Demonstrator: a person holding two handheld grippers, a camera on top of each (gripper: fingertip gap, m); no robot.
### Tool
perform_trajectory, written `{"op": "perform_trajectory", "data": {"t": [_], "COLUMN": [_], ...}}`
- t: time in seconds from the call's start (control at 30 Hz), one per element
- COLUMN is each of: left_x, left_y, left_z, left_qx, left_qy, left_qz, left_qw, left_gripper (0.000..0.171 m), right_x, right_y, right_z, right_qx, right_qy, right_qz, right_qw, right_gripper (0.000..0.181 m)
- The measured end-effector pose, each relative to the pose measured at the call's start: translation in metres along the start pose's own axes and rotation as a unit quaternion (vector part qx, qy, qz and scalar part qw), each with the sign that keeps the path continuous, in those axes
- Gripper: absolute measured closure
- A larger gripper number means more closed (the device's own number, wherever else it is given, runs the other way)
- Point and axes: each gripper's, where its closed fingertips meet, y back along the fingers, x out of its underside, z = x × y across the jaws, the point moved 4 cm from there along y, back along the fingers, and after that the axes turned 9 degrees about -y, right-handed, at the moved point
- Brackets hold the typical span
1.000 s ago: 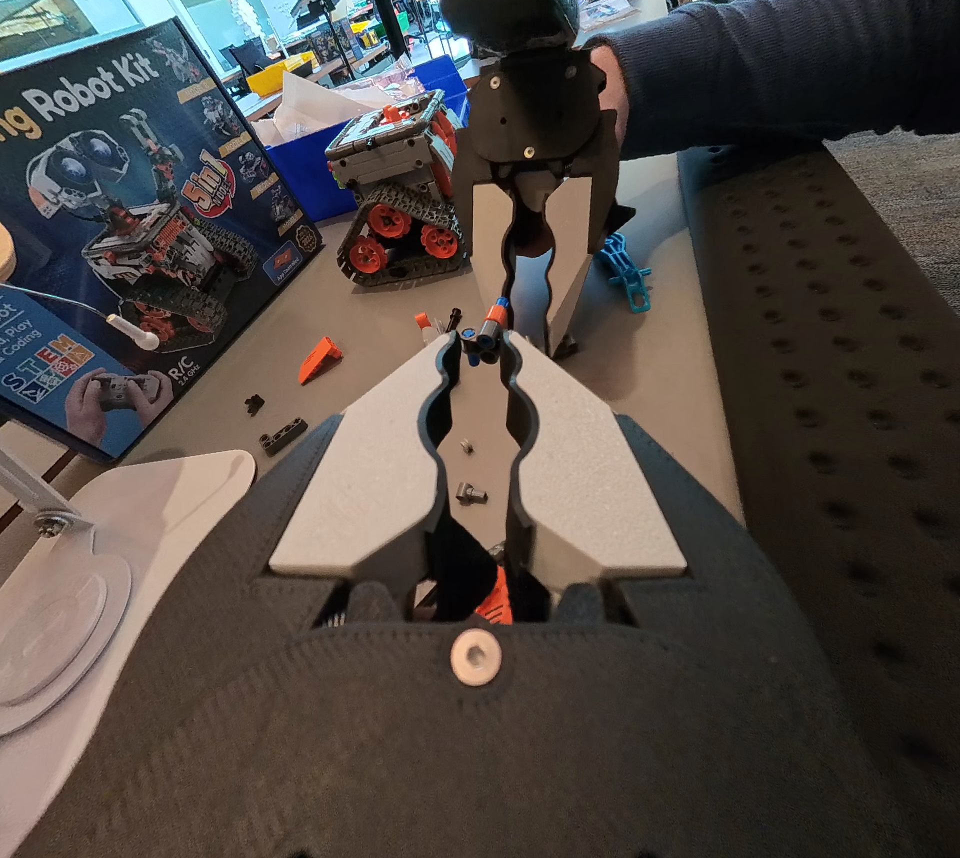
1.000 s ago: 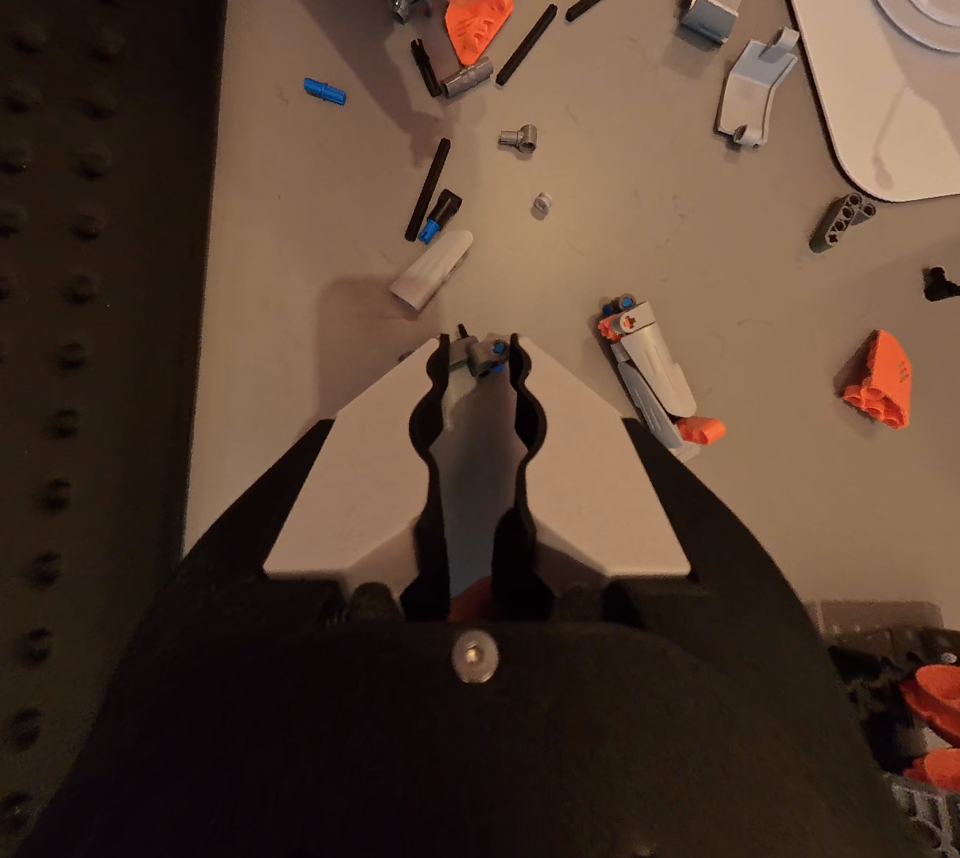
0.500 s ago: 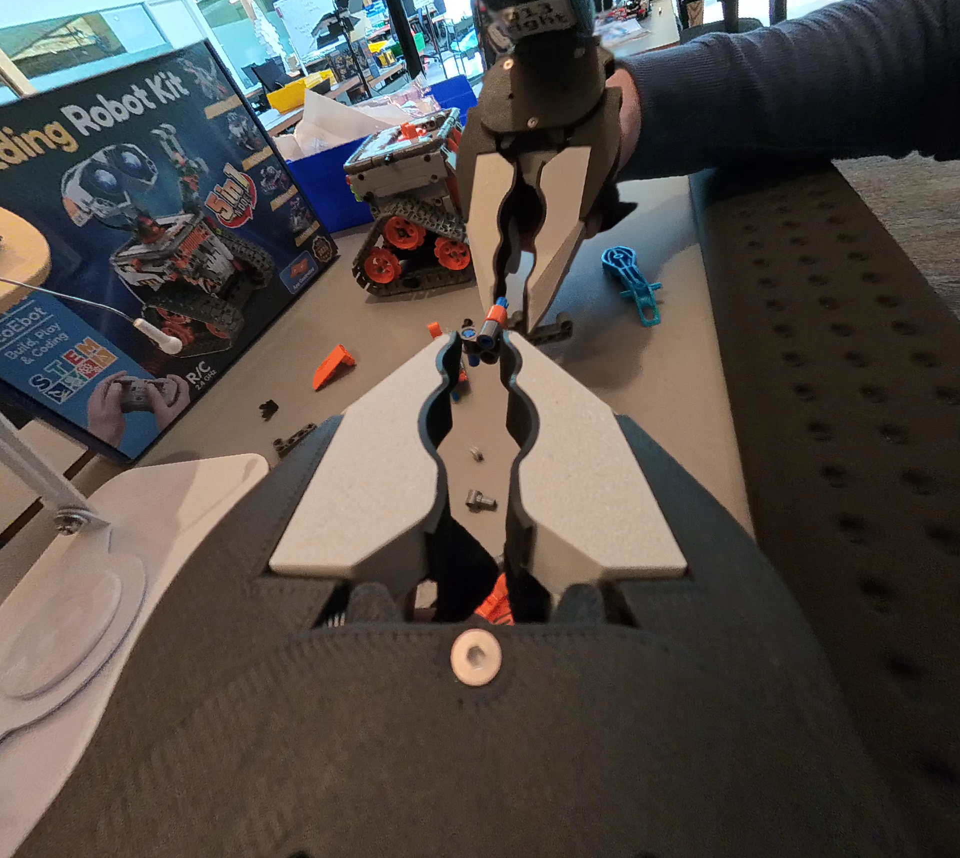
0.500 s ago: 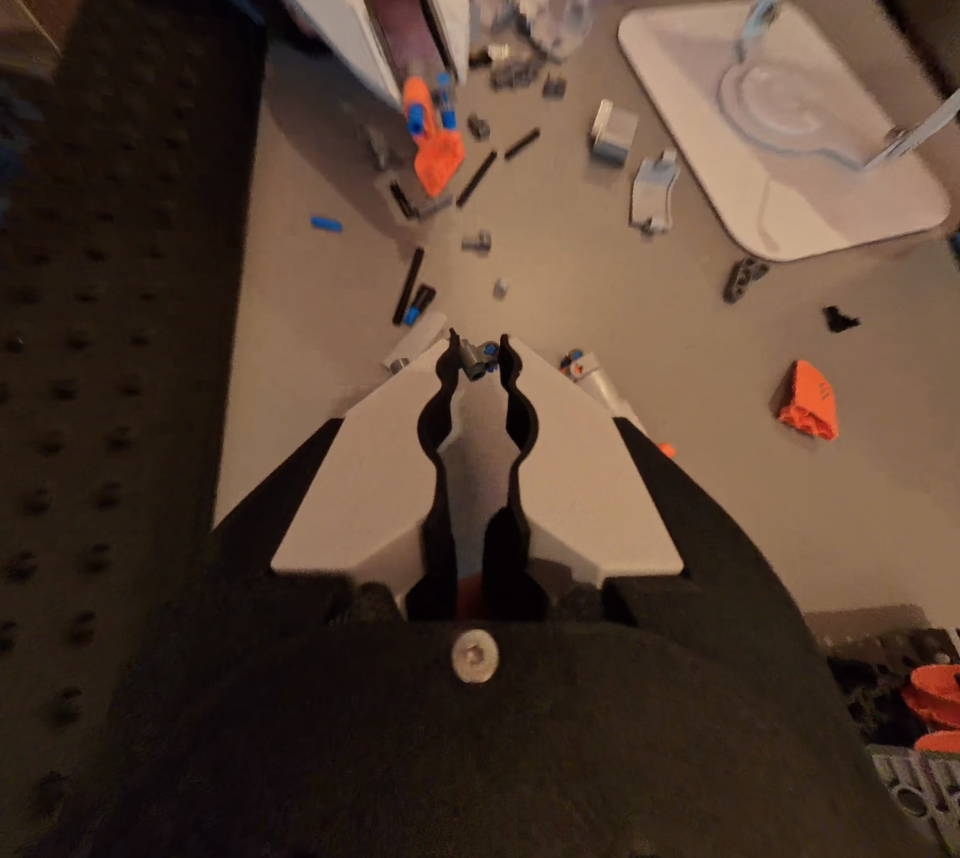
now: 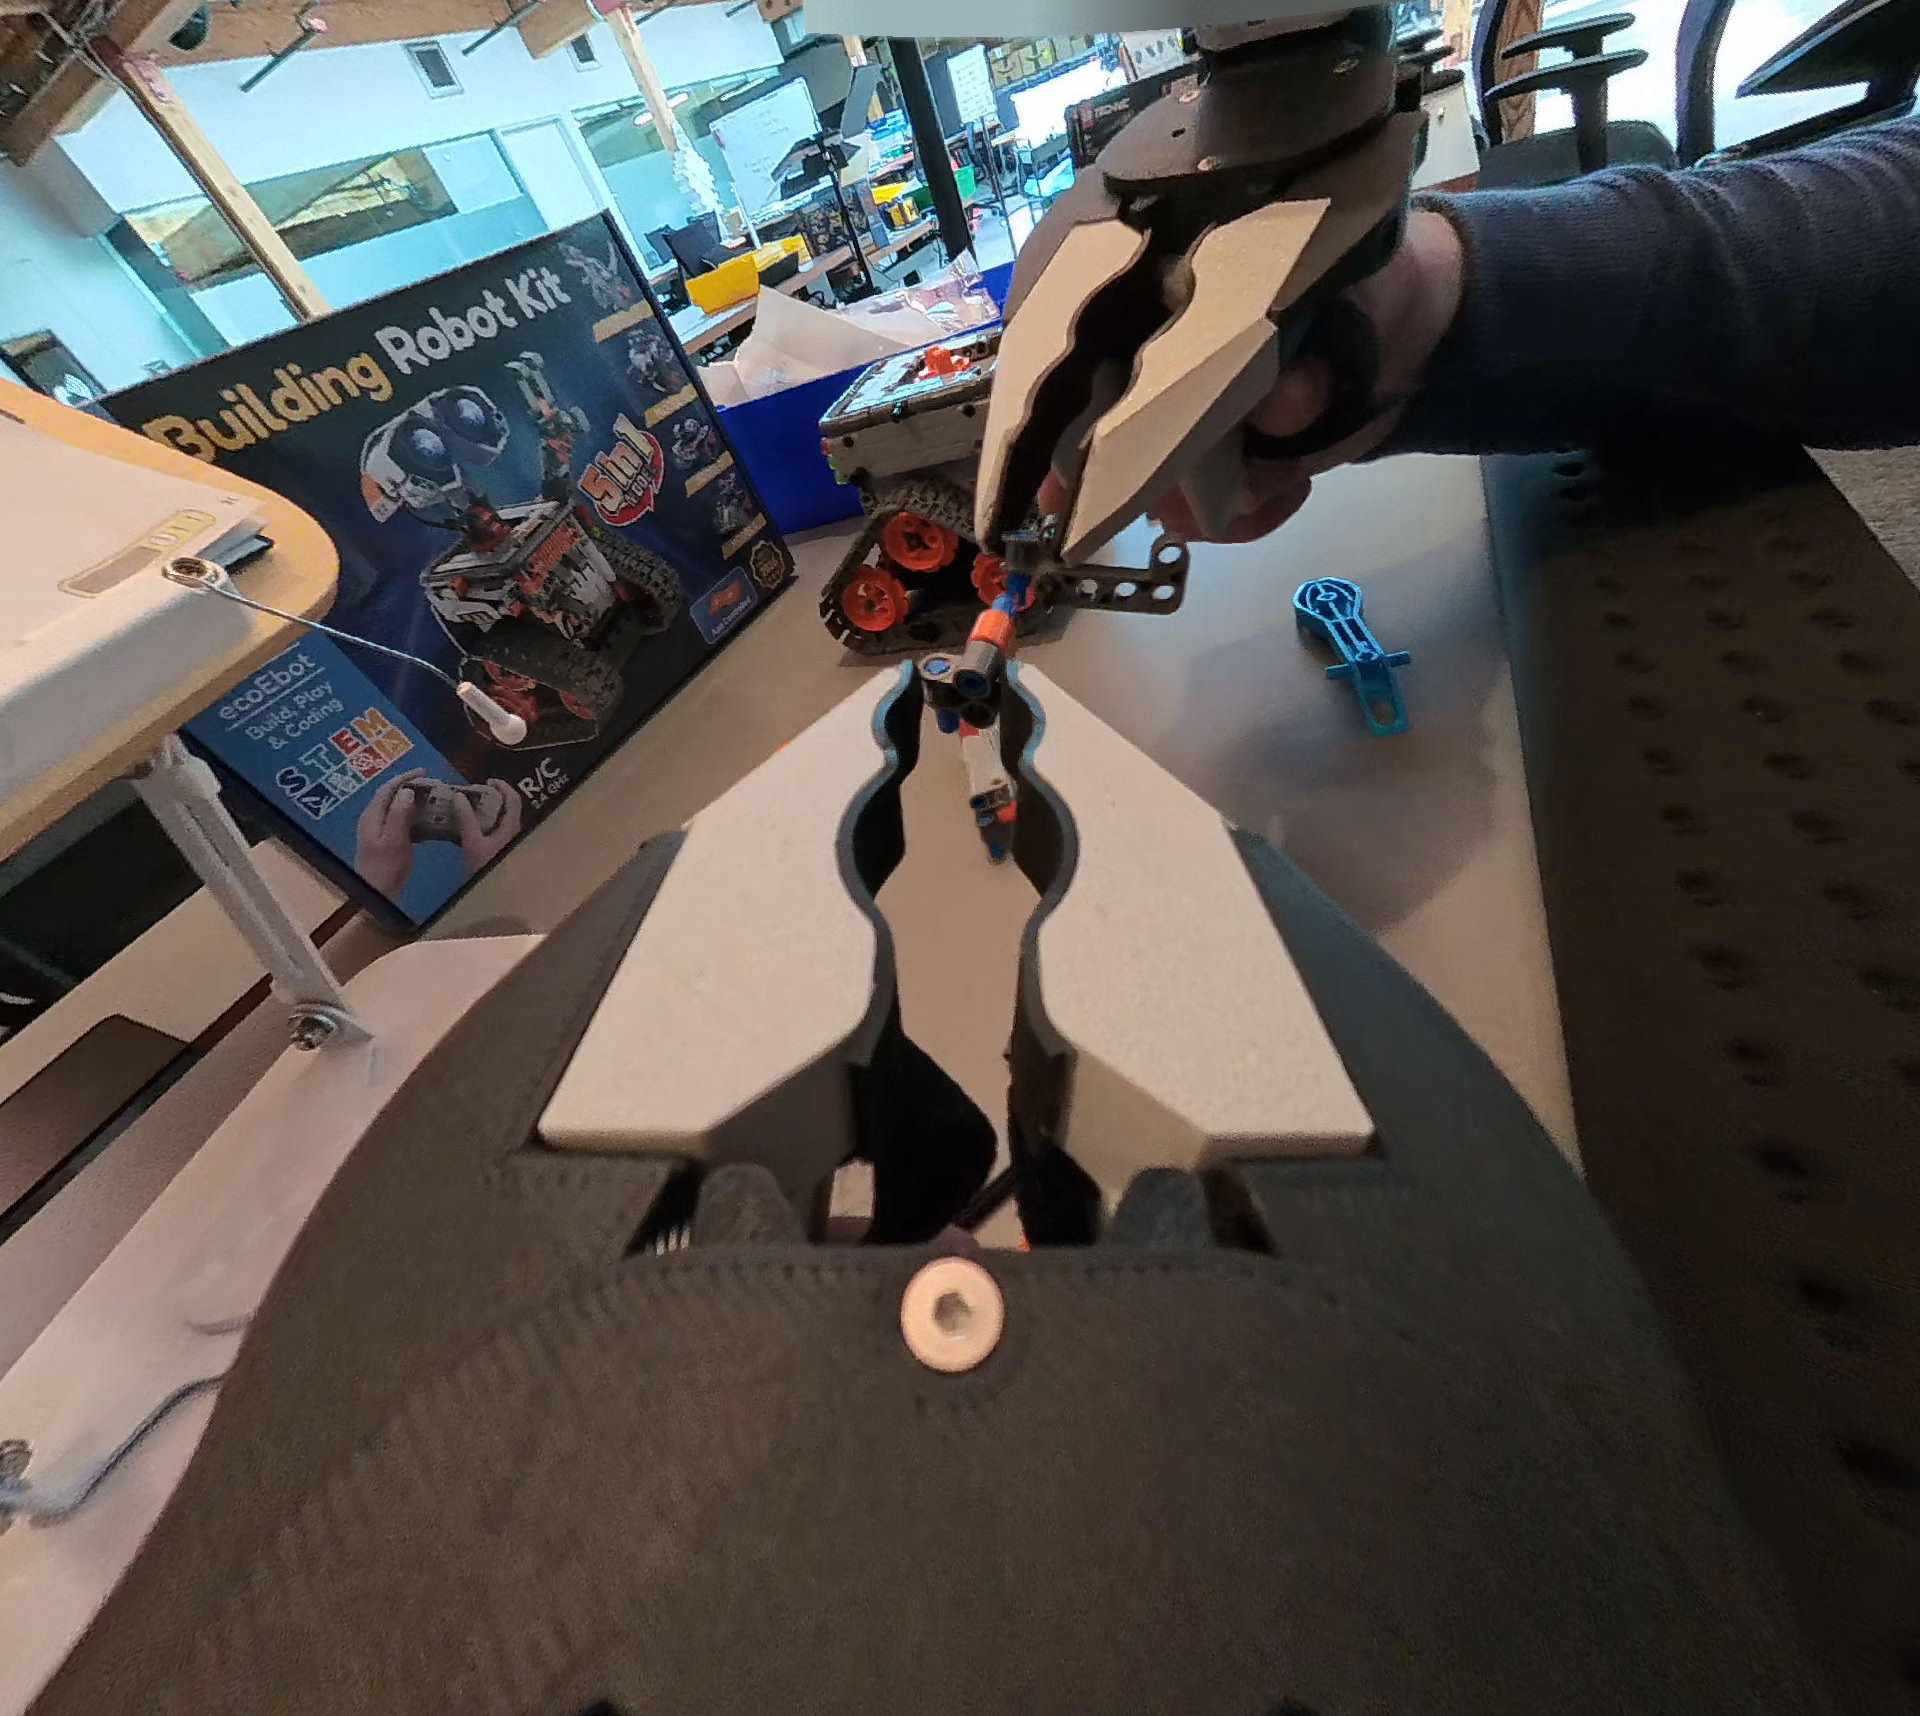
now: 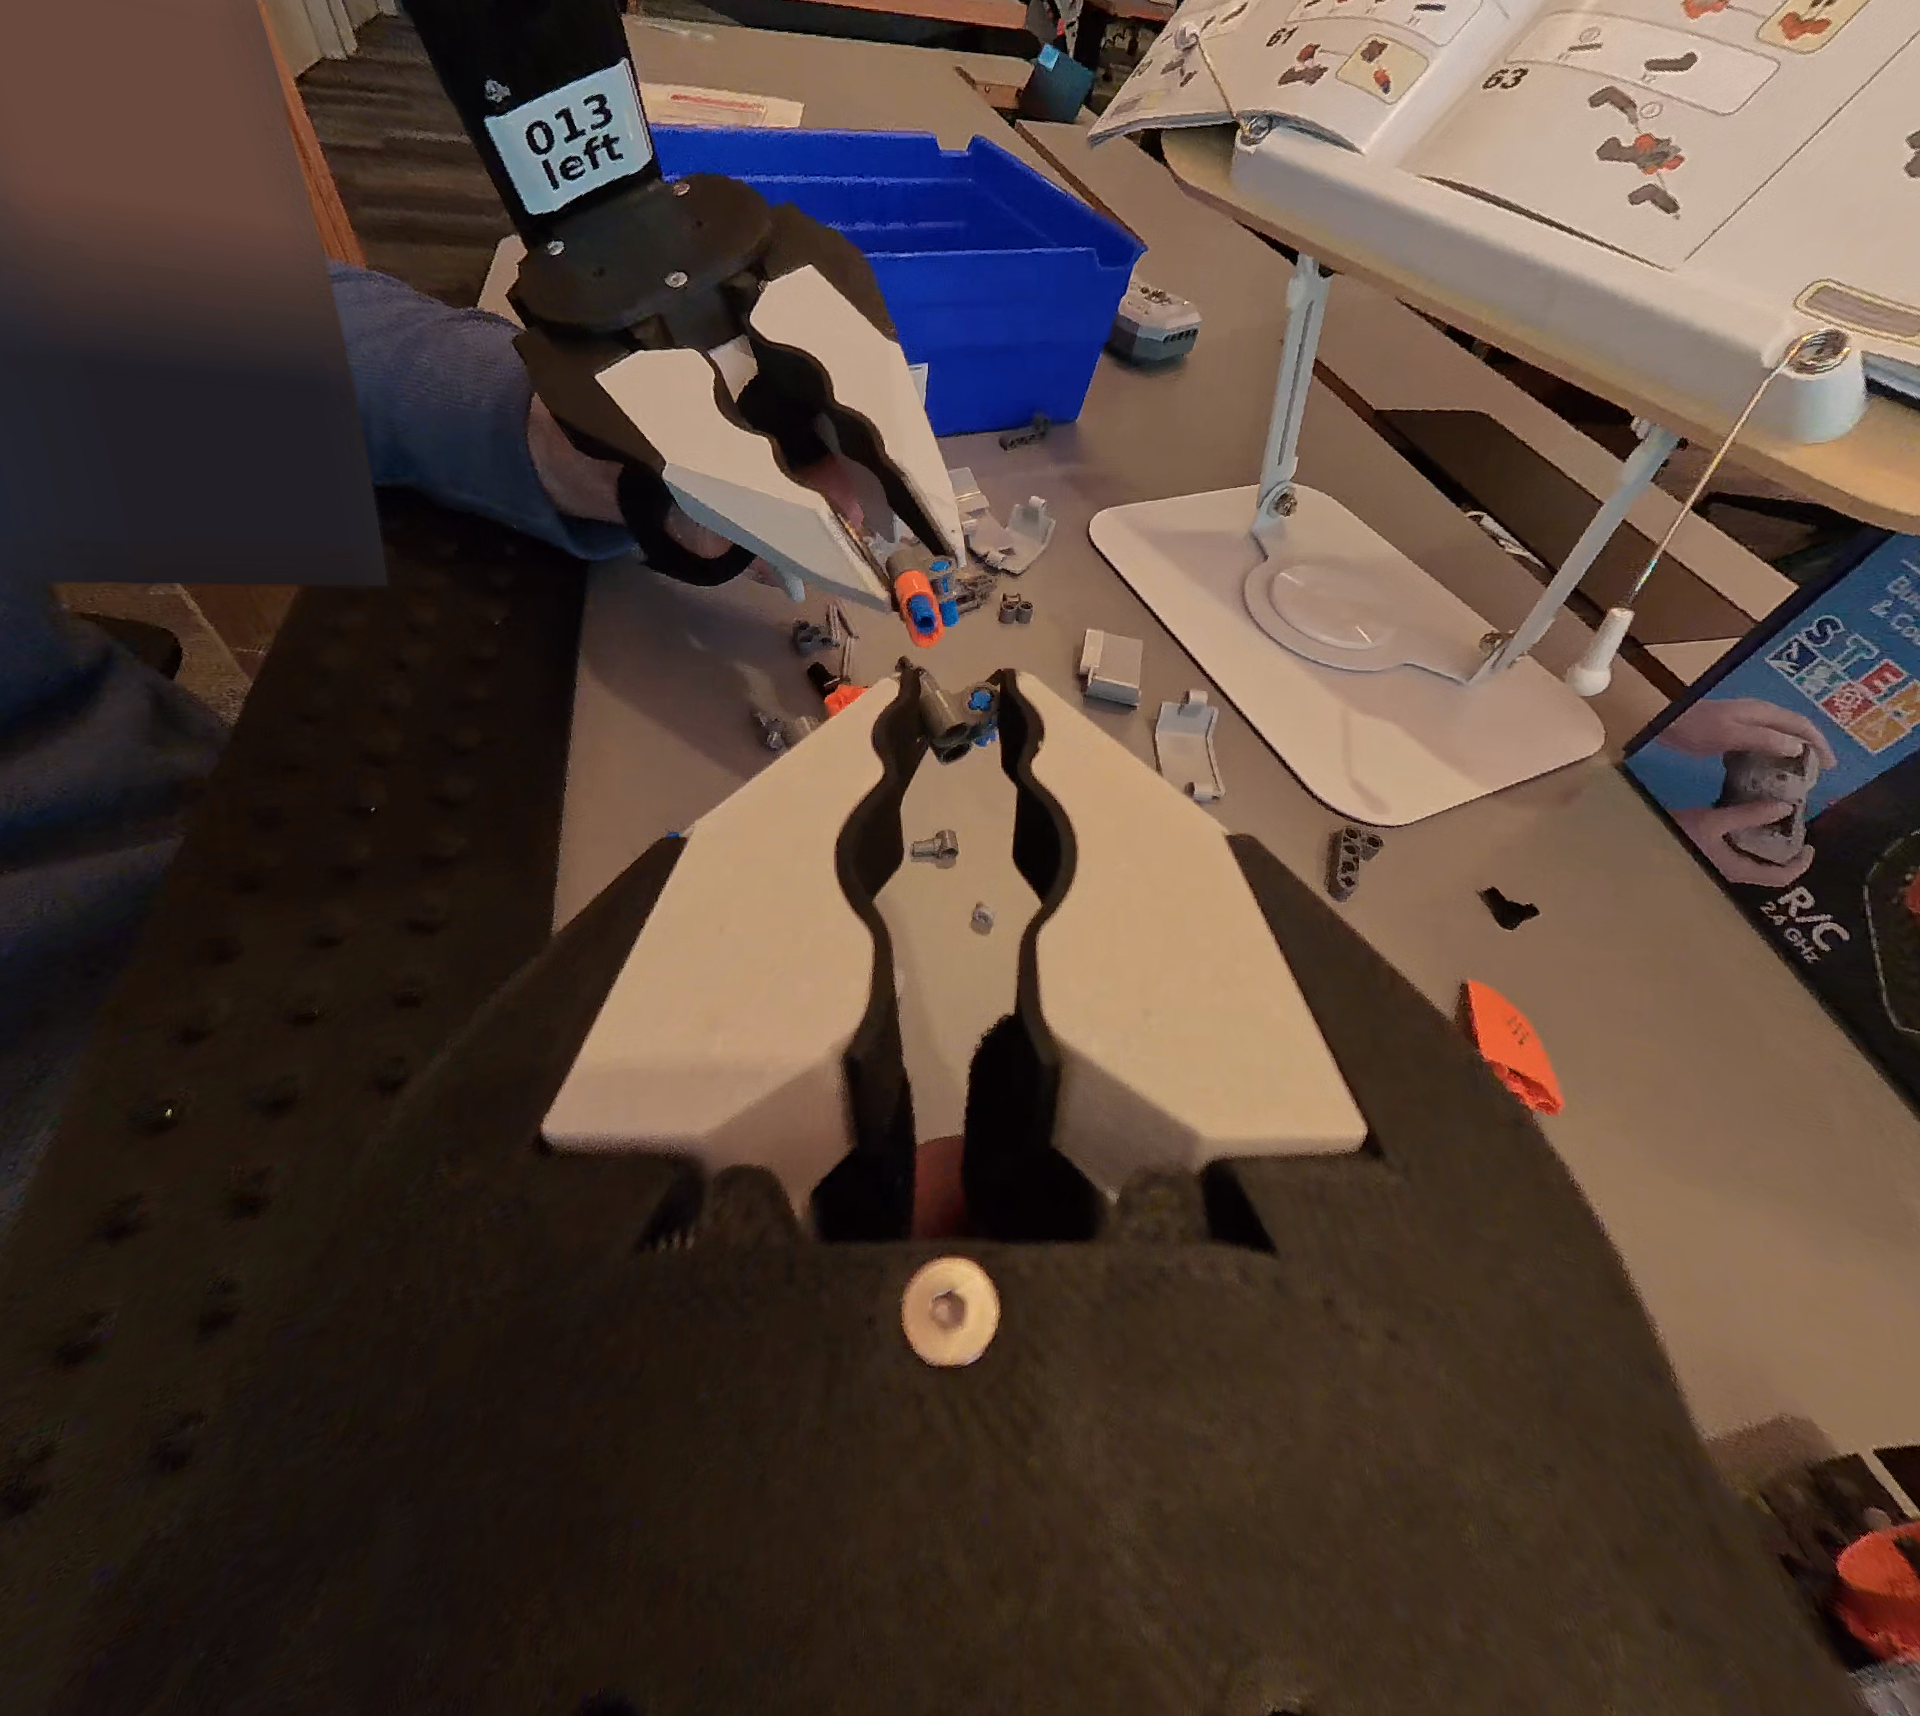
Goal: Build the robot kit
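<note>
The grey table [image 6: 1299, 960] spreads beneath both tongs, and off to the right of the right tongs a white stand [image 6: 1340, 679] props an open instruction booklet [image 6: 1558, 35] at a slant, probably so its pages can be read while working. Beyond the left tongs sit a blue bin [image 6: 935, 253], a big printed box [image 5: 436, 544] and a half-built tracked robot [image 5: 914, 503]. The left tongs [image 5: 961, 684] are nearly closed, pinching a small orange, blue and grey piece [image 5: 977, 658] by its base so that its pin juts forward. The right tongs [image 6: 951, 700], likewise almost closed, grip a small grey connector [image 6: 951, 716], held just in front of that pin, close but apart. Loose parts [image 6: 1112, 664] lie scattered below.
</note>
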Motion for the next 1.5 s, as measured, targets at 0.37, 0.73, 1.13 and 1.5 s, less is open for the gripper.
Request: {"op": "perform_trajectory", "data": {"t": [0.37, 0.73, 1.13, 1.5], "left_x": [-0.006, -0.008, -0.009, -0.009], "left_y": [0.002, 0.004, 0.003, 0.002], "left_z": [0.004, 0.004, 0.002, -0.001], "left_qx": [-0.017, -0.008, -0.017, -0.025], "left_qy": [-0.001, 0.017, -0.014, -0.043], "left_qz": [-0.013, -0.029, -0.02, -0.009], "left_qw": [1.0, 0.999, 1.0, 0.999], "left_gripper": [0.159, 0.159, 0.159, 0.159], "right_x": [-0.005, -0.012, -0.01, -0.01], "right_y": [-0.007, -0.009, -0.01, -0.012], "right_z": [0.007, 0.008, 0.006, 0.007], "right_qx": [0.029, 0.034, 0.06, 0.061], "right_qy": [0.045, 0.034, 0.051, 0.05], "right_qz": [-0.015, -0.032, -0.027, -0.042], "right_qw": [0.998, 0.998, 0.997, 0.996], "right_gripper": [0.168, 0.168, 0.168, 0.168]}}
